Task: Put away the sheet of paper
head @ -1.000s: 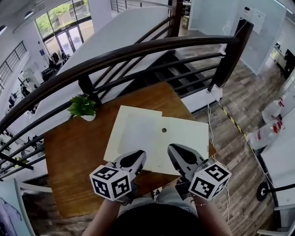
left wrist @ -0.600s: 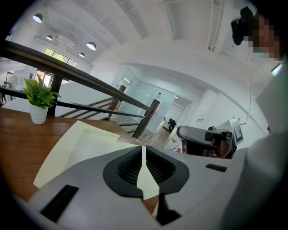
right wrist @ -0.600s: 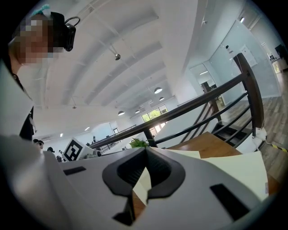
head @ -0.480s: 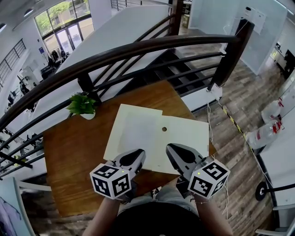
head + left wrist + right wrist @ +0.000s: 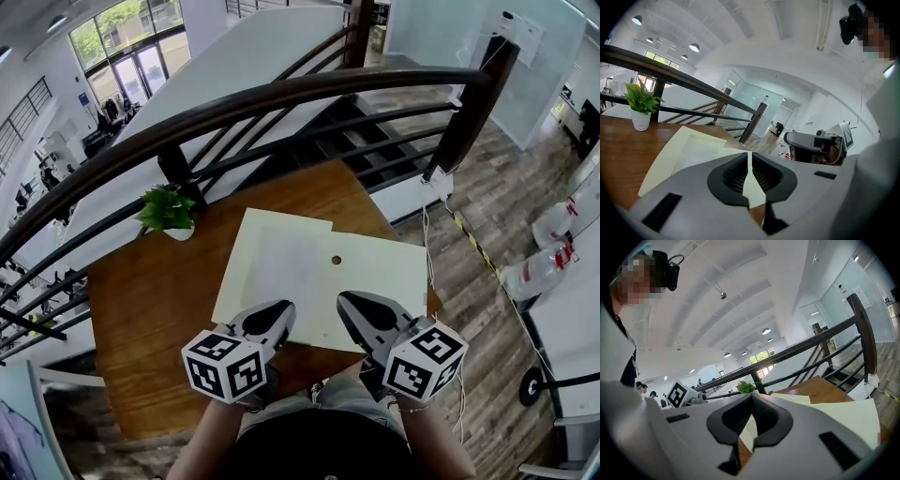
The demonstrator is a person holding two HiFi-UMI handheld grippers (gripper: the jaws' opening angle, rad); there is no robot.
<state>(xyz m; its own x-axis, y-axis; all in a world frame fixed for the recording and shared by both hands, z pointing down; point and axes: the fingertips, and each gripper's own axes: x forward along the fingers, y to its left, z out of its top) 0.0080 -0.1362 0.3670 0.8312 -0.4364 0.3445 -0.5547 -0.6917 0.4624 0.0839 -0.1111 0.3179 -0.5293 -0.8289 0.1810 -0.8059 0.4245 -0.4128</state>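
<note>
Barely anything has moved: right tongs (image 5: 349, 302) have twisted slightly, left tongs (image 5: 284, 310) stay put. Both pairs are pressed together with nothing pinched, tips over the near edge of the cream folder (image 5: 384, 281). Paper sheet (image 5: 281, 267) shows as a paler patch on the folder, flat, mid-table (image 5: 141, 309). No change for the paper. Can't tell whether it's on top or inside.

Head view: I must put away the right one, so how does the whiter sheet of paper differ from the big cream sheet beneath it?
The whiter sheet of paper is smaller and paler; the big cream sheet is wider and yellower. The paper lies on top, toward its left side; the cream sheet rests directly on the brown wooden table. Only the cream sheet shows a small round hole. Both lie flat.
</note>
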